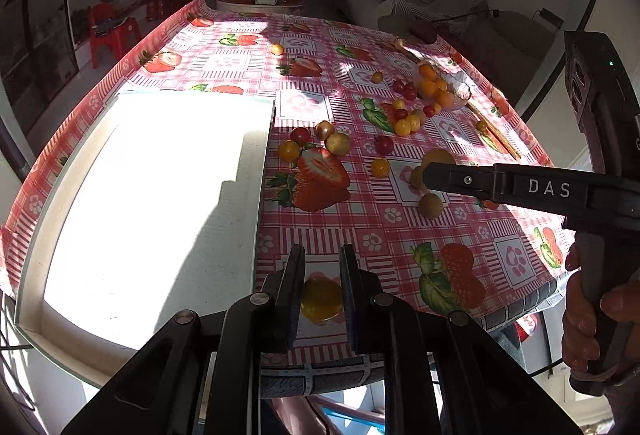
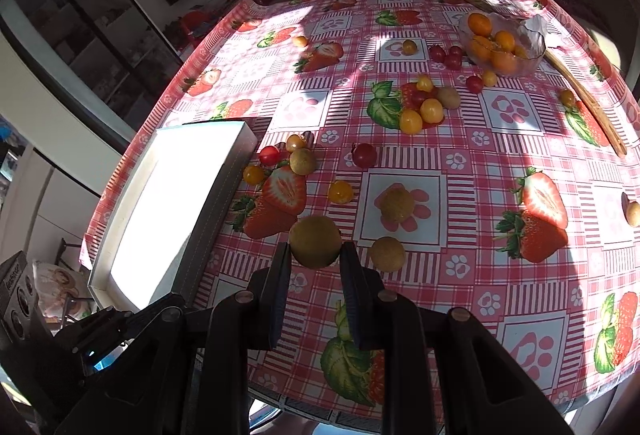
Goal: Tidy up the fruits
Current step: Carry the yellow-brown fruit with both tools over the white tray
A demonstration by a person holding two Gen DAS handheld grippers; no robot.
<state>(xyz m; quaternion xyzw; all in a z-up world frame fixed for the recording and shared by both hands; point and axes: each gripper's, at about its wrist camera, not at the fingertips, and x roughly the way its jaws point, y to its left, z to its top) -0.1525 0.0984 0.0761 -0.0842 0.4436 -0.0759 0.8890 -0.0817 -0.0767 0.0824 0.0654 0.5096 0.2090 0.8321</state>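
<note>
My left gripper [image 1: 322,267] is shut on a yellow cherry tomato [image 1: 321,300], held just above the table's near edge, right of the white tray [image 1: 256,171]. My right gripper [image 2: 315,255] is shut on a brown-green round longan [image 2: 315,241] above the tablecloth; its finger also shows in the left wrist view [image 1: 460,181]. Several yellow and red cherry tomatoes [image 2: 421,110] and brown longans [image 2: 397,205] lie scattered on the table. A glass bowl [image 2: 532,53] at the far right holds small oranges [image 2: 480,24].
The table carries a pink strawberry-print cloth [image 2: 460,275]. The white tray [image 2: 236,171] lies at the left. A long wooden stick [image 2: 588,103] lies by the bowl near the right edge. One longan [image 2: 633,213] sits at the far right edge.
</note>
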